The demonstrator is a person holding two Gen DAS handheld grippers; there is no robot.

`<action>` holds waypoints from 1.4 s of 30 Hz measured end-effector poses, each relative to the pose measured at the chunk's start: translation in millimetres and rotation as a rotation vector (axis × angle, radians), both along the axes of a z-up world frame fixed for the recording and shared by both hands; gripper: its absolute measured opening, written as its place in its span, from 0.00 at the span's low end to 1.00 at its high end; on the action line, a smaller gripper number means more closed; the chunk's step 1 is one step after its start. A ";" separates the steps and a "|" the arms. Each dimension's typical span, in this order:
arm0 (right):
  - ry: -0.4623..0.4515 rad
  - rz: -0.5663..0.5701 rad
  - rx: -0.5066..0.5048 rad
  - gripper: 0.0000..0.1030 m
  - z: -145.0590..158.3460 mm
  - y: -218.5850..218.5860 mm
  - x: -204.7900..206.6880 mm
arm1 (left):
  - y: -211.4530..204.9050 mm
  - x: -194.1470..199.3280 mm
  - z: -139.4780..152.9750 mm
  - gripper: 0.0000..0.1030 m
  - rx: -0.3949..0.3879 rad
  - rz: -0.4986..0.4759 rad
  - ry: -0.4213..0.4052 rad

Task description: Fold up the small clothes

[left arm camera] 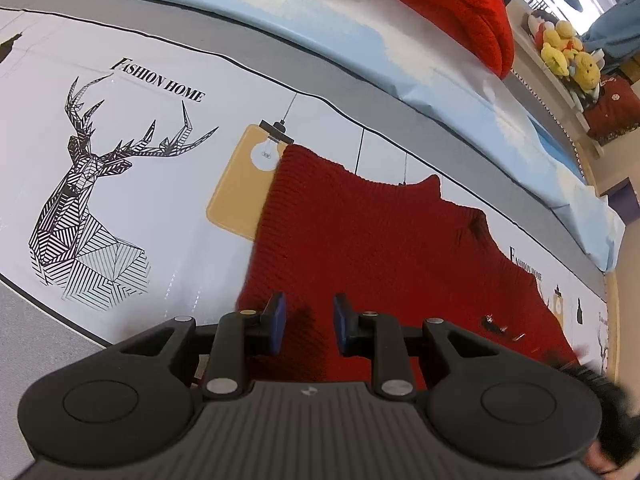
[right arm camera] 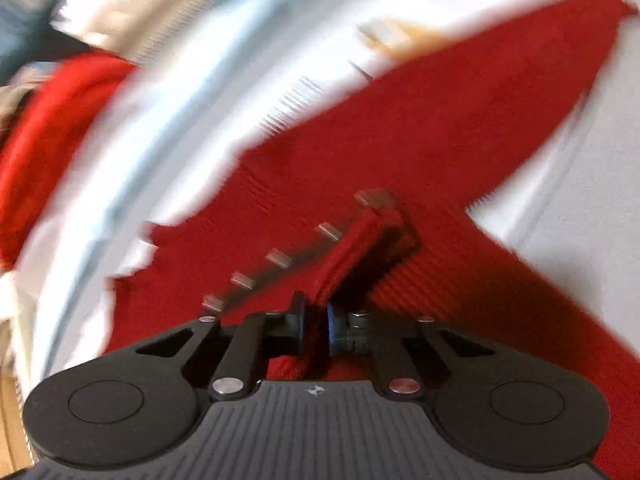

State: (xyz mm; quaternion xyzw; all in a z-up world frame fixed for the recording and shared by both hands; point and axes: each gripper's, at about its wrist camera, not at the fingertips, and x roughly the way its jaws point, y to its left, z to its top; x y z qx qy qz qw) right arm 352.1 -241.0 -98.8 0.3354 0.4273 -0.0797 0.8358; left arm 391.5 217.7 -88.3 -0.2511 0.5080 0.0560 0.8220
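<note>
Left wrist view. The left gripper (left arm camera: 308, 320) hung over the near part of a dark red knitted garment (left arm camera: 380, 240), its blue pads (left arm camera: 278, 316) held apart with nothing pinched between them. The garment lay spread flat on a white printed sheet (left arm camera: 168, 184) showing a geometric deer (left arm camera: 84, 208), the words "Fashion Home" and a hanging lamp motif (left arm camera: 256, 168). Beyond the sheet ran a pale blue cover (left arm camera: 280, 20) with a bright red cushion (left arm camera: 460, 4) on it; yellow plush toys (left arm camera: 568, 52) sat on a shelf at the far right.

Right wrist view (heavily blurred). The right gripper (right arm camera: 316, 326) was closed on a raised fold of the knitted garment (right arm camera: 460, 120), the pads pressing the red ribbed edge. A row of pale buttons (right arm camera: 280, 258) ran beside the lifted strip. The rest of the garment lay on the sheet (right arm camera: 580, 184).
</note>
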 end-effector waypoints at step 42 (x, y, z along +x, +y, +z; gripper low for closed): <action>0.058 -0.490 0.000 0.47 -18.0 -279.8 -30.6 | -42.2 -5.5 0.0 0.30 0.098 -0.133 0.010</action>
